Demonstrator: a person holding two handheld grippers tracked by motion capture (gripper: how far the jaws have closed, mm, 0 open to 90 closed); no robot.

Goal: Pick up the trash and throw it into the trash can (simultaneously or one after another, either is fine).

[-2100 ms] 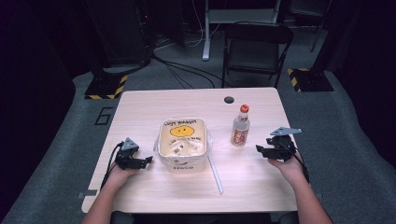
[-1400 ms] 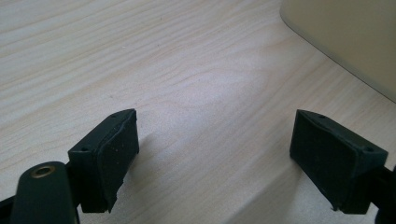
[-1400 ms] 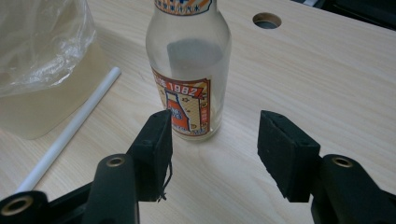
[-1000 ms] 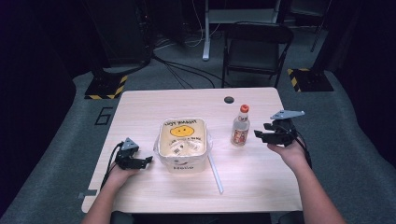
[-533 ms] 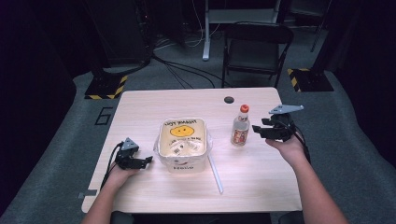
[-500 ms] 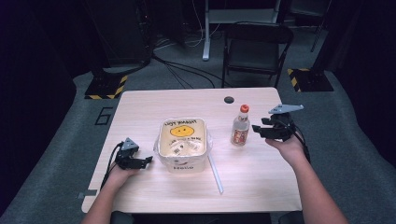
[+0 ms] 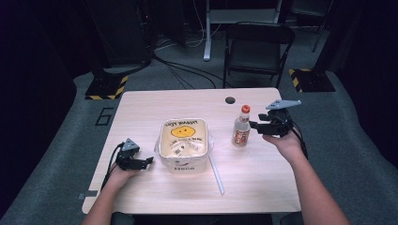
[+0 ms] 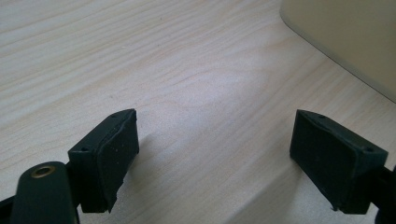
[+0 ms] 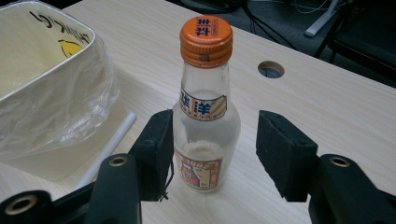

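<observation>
The black jaws of the right gripper [image 9: 212, 156] are spread wide, and one small clear glass bottle with an orange screw cap and an orange label [image 9: 205, 107] is seen standing upright just beyond them, framed in the gap, with neither pad pressed on it. In the high view the right gripper [image 7: 257, 126] is held just beside this bottle [image 7: 241, 127]. The left gripper [image 8: 215, 158] is likewise parted, with nothing but bare wood between its pads, and one corner of a single cream square plastic tub lined with a clear bag [image 8: 345, 42] is seen ahead of it. One white drinking straw [image 7: 216, 173] lies flat beside that tub [image 7: 183, 143], between the two grippers. Everything rests on one pale wooden table [image 7: 141, 108] with one round cable hole [image 7: 230, 100]. Beyond it, one dark folding chair [image 7: 256, 44] stands on a grey carpeted floor [image 7: 61, 140] in a dim room.
</observation>
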